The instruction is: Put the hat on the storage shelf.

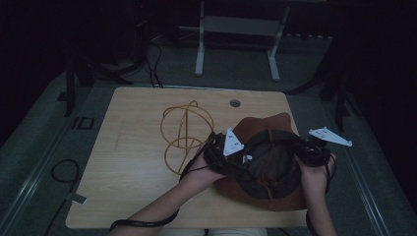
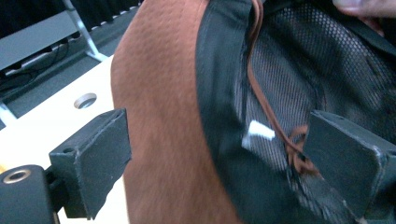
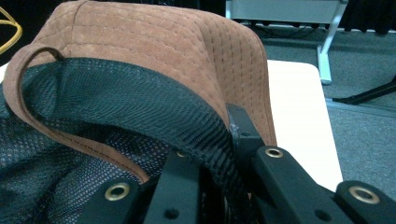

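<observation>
A brown suede hat with a black mesh lining lies upside down at the right of the wooden table, held up between both hands. My right gripper is shut on the hat's black inner band at its right rim. At the hat's left rim, my left gripper stands open. In the left gripper view the brown brim and lining pass between the wide jaws, with no pad pressing on them. A brown cord and a white label lie inside the crown.
A yellow wire frame stands on the table just left of the hat. A round cable hole sits near the far edge. A white desk frame stands on the floor behind, and a cable lies on the floor at the left.
</observation>
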